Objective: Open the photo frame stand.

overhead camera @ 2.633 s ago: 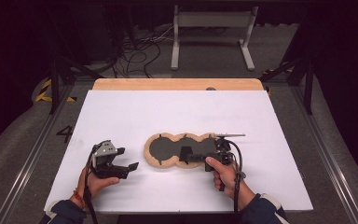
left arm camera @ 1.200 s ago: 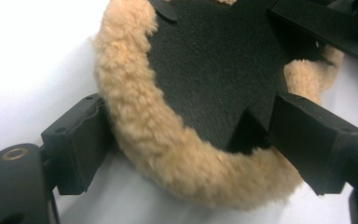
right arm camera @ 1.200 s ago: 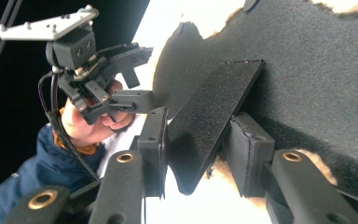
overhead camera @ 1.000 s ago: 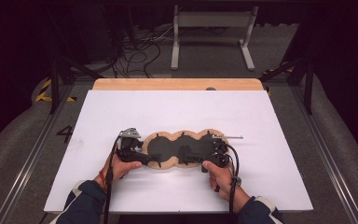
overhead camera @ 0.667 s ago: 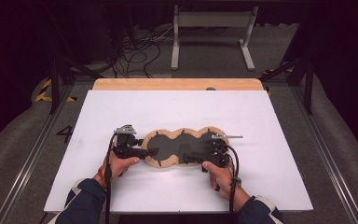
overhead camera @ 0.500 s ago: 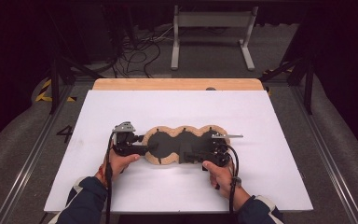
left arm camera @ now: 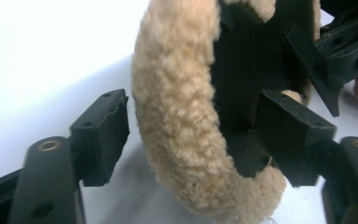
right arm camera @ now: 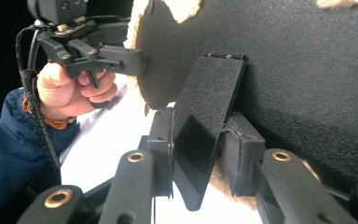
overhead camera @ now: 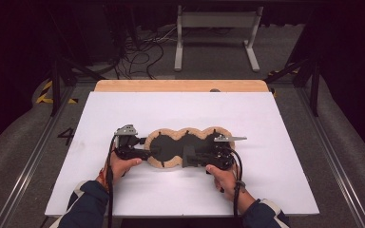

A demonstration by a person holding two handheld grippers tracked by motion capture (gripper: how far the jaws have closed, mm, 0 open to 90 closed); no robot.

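Observation:
A three-lobed pad [overhead camera: 171,142] with a tan fleece rim [left arm camera: 177,116] and a black face lies on the white board. My left gripper [overhead camera: 149,151] is at its left end. Its jaws straddle the rim and have just been opening: the left pad [left arm camera: 98,135] stands clear of the fleece. My right gripper [overhead camera: 187,156] is at the pad's front right, shut on a black strap [right arm camera: 209,102] that hangs off the pad; those jaws have just been closing. The right gripper view shows the left gripper [right arm camera: 121,56] farther off, and the left gripper view [left arm camera: 193,130] shows the right gripper [left arm camera: 340,51].
The white board [overhead camera: 266,190] rests on a wooden tabletop [overhead camera: 180,85] whose far edge shows. Beyond it, on the dark floor, are a grey metal stand [overhead camera: 216,28] and loose cables [overhead camera: 138,47]. Metal rails run along both sides.
The left hand came in from the front left to the pad's left end and set its jaws around the rim. The right hand stayed at the strap.

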